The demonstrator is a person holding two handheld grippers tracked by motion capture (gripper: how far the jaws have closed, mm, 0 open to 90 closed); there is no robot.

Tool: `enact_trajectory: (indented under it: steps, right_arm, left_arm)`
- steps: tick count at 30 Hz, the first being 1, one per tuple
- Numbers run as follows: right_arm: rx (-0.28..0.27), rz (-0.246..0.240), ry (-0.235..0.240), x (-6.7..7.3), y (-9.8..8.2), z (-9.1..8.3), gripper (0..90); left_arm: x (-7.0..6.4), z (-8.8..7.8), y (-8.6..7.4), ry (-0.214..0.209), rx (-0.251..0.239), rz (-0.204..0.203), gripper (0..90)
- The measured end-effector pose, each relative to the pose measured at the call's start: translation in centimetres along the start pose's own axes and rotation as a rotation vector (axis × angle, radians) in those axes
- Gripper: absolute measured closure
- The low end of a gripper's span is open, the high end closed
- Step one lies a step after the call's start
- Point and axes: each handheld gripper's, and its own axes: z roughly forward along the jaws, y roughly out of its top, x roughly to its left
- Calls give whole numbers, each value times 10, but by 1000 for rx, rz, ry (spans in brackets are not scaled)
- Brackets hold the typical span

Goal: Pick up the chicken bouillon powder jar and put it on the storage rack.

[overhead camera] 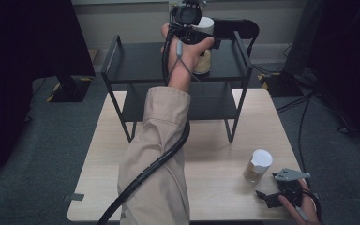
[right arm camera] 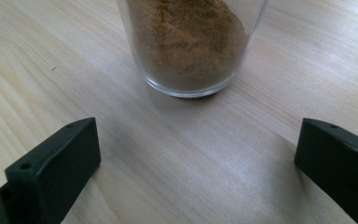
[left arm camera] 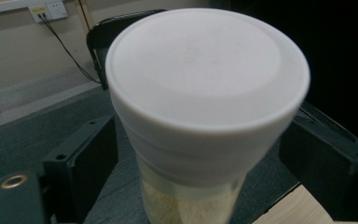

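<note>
A glass jar of pale yellow powder (overhead camera: 204,62) with a white lid (left arm camera: 205,70) stands on the top tier of a black rack (overhead camera: 136,63). My left gripper (overhead camera: 199,41) reaches over the rack, its jaws on either side of this jar (left arm camera: 186,200) with a small gap at each side. A second jar (overhead camera: 258,165), white-lidded and holding brown powder (right arm camera: 191,42), stands on the wooden table (overhead camera: 215,140) at the front right. My right gripper (overhead camera: 265,188) rests just in front of it, open (right arm camera: 196,158), the jar beyond the fingertips.
The rack has a lower tier (overhead camera: 206,105) and stands on the far half of the table. A dark chair (overhead camera: 238,26) sits behind it. Cables (overhead camera: 304,108) run over the grey floor at the right. The left sleeve and cable cross the table's middle.
</note>
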Motion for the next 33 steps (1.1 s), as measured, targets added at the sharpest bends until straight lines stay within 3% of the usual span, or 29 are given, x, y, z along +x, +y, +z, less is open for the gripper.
enact_trajectory:
  steps: [6,12,19,33]
  right_arm:
    - [0,1,0,0,0,0,0]
    - [0,0,0,0,0,0,0]
    - [0,0,0,0,0,0,0]
    - [-1,0,-1,0,0,0,0]
  left_arm:
    - [-6,-4,-6,6,2,12,60]
    - [-7,-2,-16,-16,-1,10,53]
    - [-12,-4,-24,-2,1,15,45]
    - [-11,-9,-55,-49,-15,25,45]
